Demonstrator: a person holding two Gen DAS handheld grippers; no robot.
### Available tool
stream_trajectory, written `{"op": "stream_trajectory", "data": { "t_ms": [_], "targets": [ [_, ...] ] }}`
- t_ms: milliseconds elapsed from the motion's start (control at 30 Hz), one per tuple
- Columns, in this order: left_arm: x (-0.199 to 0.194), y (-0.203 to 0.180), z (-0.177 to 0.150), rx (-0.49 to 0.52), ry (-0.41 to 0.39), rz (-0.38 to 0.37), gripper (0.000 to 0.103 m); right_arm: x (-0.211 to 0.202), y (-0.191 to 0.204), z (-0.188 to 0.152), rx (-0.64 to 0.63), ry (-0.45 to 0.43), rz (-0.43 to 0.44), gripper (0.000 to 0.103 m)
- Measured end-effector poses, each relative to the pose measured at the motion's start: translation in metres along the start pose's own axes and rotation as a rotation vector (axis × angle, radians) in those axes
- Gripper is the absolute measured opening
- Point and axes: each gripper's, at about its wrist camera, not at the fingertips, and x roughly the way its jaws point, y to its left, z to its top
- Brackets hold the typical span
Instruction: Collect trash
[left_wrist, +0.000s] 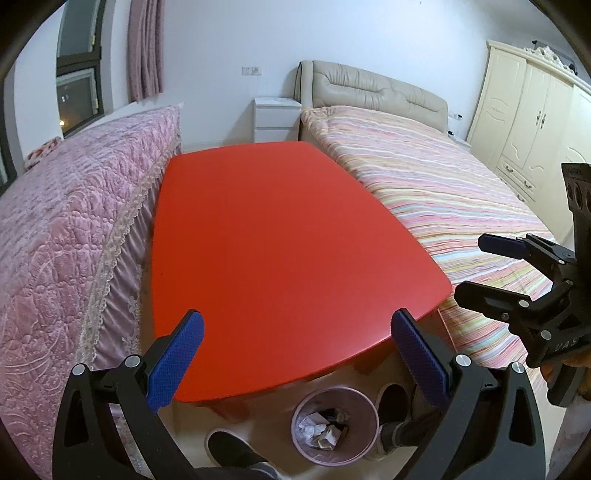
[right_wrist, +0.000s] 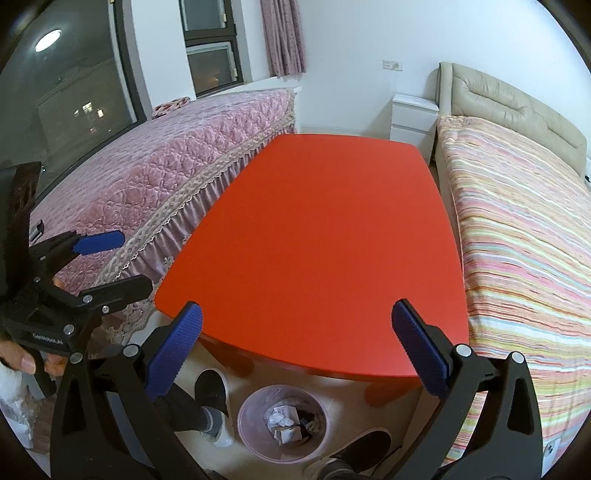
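Observation:
A pink waste bin (left_wrist: 334, 424) stands on the floor under the near edge of the red table (left_wrist: 280, 236); it holds crumpled paper and wrappers. It also shows in the right wrist view (right_wrist: 282, 422), with the table (right_wrist: 332, 240) above it. My left gripper (left_wrist: 295, 354) is open and empty, held above the table's near edge. It also shows at the left of the right wrist view (right_wrist: 122, 262). My right gripper (right_wrist: 295, 350) is open and empty over the table's near edge. It also shows at the right of the left wrist view (left_wrist: 476, 266).
A pink quilted bed (left_wrist: 62, 229) flanks the table on the left, a striped bed (left_wrist: 461, 206) on the right. A white nightstand (left_wrist: 275, 118) stands beyond the table, a cream wardrobe (left_wrist: 532, 122) at far right. The person's slippered feet (right_wrist: 210, 402) stand beside the bin.

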Motion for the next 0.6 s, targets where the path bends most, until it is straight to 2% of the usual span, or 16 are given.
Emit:
{"op": "stream_trajectory", "data": {
  "t_ms": [600],
  "targets": [
    [-0.0013,0.007,0.0003,0.01,0.001,-0.002,0.097,-0.0007,-0.0013,-0.0013,-0.013,0.006,0.006,0.1]
  ]
}}
